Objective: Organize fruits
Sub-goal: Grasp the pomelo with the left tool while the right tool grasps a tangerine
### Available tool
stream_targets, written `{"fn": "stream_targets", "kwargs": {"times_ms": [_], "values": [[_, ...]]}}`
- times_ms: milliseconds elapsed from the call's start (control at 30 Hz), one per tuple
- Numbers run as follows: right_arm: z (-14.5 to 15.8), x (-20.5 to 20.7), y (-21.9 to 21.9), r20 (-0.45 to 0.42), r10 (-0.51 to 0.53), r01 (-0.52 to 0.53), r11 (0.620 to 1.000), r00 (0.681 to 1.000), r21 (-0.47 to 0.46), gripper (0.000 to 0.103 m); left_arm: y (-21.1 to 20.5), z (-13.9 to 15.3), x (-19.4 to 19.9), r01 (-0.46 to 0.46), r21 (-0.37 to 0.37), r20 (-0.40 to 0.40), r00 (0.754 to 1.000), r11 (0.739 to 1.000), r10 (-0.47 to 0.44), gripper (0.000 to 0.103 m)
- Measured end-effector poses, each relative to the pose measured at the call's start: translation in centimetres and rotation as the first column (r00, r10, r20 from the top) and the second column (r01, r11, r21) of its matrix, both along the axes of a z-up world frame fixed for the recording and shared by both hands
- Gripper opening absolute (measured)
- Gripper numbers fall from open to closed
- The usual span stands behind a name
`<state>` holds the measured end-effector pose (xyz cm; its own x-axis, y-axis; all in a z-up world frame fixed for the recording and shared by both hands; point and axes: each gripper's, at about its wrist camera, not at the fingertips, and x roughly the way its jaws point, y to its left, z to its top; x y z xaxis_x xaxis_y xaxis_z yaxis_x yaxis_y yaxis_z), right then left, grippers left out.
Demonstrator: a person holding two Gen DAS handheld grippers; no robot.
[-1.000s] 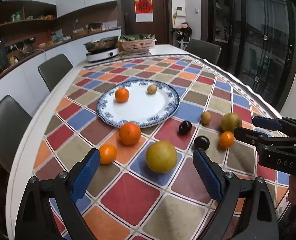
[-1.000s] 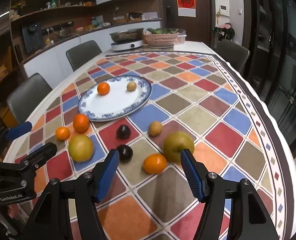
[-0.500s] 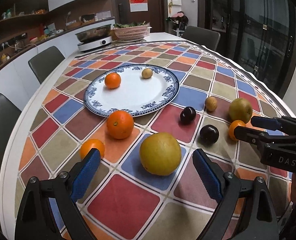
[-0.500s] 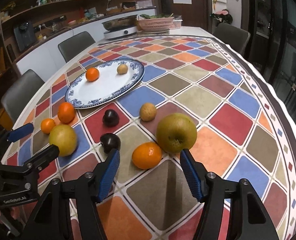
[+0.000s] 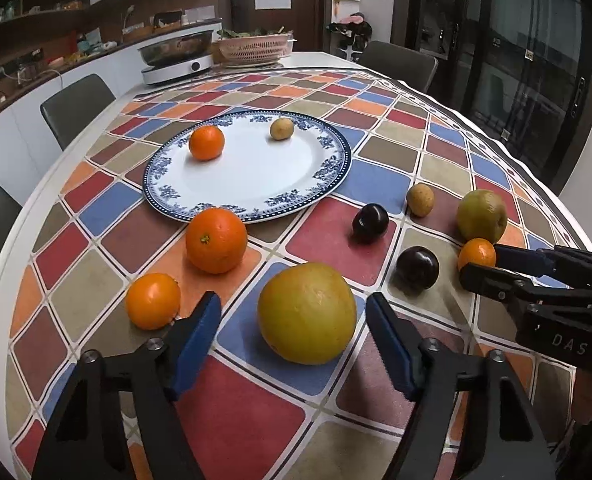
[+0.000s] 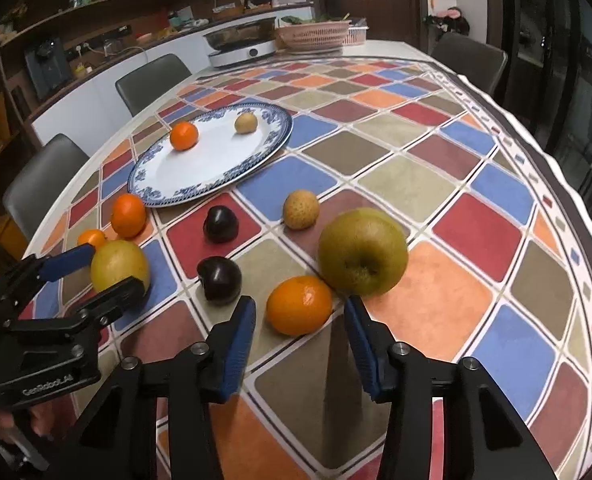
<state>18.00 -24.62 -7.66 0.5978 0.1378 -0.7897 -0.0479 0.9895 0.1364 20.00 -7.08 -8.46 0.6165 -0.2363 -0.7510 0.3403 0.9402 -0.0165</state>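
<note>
A blue-and-white plate (image 5: 255,176) holds a small orange (image 5: 206,142) and a small brown fruit (image 5: 281,128). My left gripper (image 5: 293,322) is open, its blue pads on either side of a big yellow fruit (image 5: 307,313), not touching. My right gripper (image 6: 299,326) is open around a small orange (image 6: 299,305) beside a green-brown pear (image 6: 363,251). Loose on the cloth lie two oranges (image 5: 216,239) (image 5: 153,300), two dark plums (image 5: 370,223) (image 5: 417,268) and a brown fruit (image 5: 420,199).
The table carries a chequered cloth (image 5: 376,152). At its far end stand an electric hotpot (image 5: 175,56) and a pink basket (image 5: 255,48). Grey chairs (image 5: 75,104) line the left side and far end. The table edge (image 6: 576,200) curves on the right.
Both grippers have moved forward and lower. The yellow fruit now lies between the left pads, and the small orange between the right pads. No fruit has moved.
</note>
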Motion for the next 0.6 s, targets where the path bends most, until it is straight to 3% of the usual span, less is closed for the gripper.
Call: {"fn": "stream_targets", "kwargs": {"times_ms": [267,600], "values": [[-0.75,0.58,0.13,-0.006,0.004,-0.004,1.000,1.000,0.004,0.039,0.13,-0.46,0.48,0.012,-0.047,-0.050,0.999,0.999,-0.014,0.049],[-0.05,-0.10,0.55,0.020,0.028,-0.028,1.000,0.999,-0.009,0.037,0.33,0.40,-0.45,0.008,-0.040,-0.037,0.999,0.999,-0.009,0.048]]}}
